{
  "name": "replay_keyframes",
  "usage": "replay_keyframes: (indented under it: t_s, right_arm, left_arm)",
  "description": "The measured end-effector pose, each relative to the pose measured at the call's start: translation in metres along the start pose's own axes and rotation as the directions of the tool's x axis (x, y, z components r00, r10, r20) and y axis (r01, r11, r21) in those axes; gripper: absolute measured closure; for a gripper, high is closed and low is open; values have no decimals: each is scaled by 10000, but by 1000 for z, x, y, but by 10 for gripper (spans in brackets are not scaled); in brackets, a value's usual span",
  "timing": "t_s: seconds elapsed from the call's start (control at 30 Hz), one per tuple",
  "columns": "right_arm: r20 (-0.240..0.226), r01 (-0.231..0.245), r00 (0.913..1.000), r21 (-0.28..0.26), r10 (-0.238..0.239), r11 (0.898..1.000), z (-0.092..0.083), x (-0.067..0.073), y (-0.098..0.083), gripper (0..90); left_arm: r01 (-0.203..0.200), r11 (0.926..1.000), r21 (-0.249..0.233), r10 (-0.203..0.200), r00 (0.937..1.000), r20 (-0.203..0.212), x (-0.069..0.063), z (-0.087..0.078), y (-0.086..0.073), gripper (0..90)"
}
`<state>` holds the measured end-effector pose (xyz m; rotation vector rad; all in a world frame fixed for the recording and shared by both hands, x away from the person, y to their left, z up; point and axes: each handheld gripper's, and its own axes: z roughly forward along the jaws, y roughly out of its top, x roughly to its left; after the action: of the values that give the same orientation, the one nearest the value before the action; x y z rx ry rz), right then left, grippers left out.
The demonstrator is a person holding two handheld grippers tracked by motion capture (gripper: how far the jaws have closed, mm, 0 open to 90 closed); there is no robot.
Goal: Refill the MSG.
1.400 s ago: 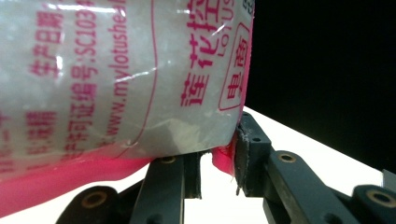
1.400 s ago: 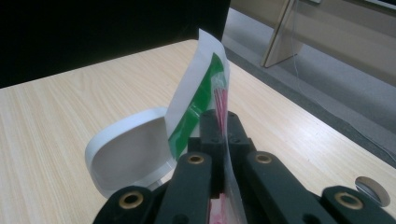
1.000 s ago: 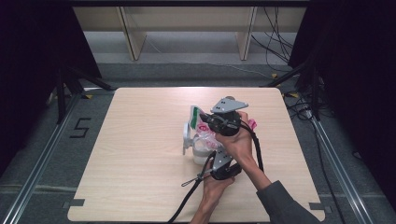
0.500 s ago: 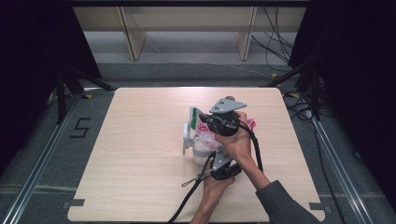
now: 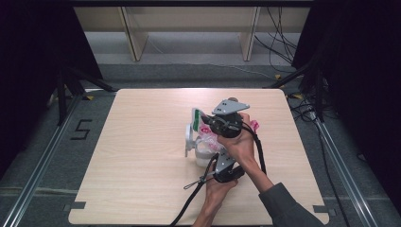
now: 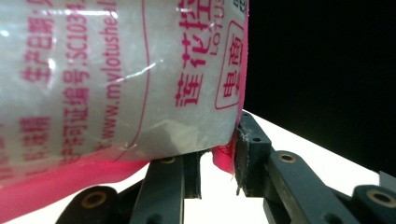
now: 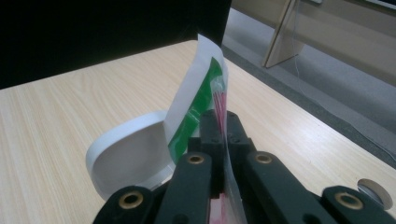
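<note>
Comparing this moment with the earlier high views, I find no change: both my hands, both tools and the bag sit in the same places on the tabletop.

Count: two tools, one plastic bag, one white container, one tabletop.

My right tool is clenched tight on the top edge of the plastic bag; in the right gripper view the pink-printed film rises straight out from between the closed jaws, with a white-and-green flap standing just beside it. My left tool grasps the bag's lower pink seam; in the left gripper view the seam sits pinched against the right-hand jaw, and the clear body with pink lettering bulges above both jaws.

The bag hangs between the two tools, right of the tabletop's middle, over the white container. In the right gripper view a white rounded wall lies just beyond the jaws, near the flap; whether they touch I cannot tell.
</note>
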<state>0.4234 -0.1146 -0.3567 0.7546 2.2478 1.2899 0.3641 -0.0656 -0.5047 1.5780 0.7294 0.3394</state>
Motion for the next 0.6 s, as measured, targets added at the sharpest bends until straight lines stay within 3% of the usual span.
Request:
replay_keyframes:
  t_s: [0.07,0.1,0.2,0.23,0.37,0.6]
  right_arm:
    - [-17,264,9996,27,-264,9996,2,-2,-1,900]
    - [-28,-114,9999,175,114,9998,1,-1,-1,900]
    - [64,192,9998,-135,-191,9997,2,-2,0,900]
    - [-16,-134,9999,-18,134,9999,0,0,0,900]
    - [-46,156,9999,19,-155,9999,-1,-1,0,900]
    - [-35,170,9998,15,-170,9999,0,-1,0,900]
  left_arm:
    - [6,10000,-43,-6,10000,50,0,0,0,738]
    - [14,10000,23,-14,10000,6,0,-1,0,737]
    - [23,10000,-83,-23,10000,93,0,0,0,738]
    - [24,10000,-94,-23,9999,98,0,0,1,738]
    - [-31,10000,-52,31,9999,100,0,1,0,738]
    - [-38,10000,21,38,10000,29,0,0,0,738]
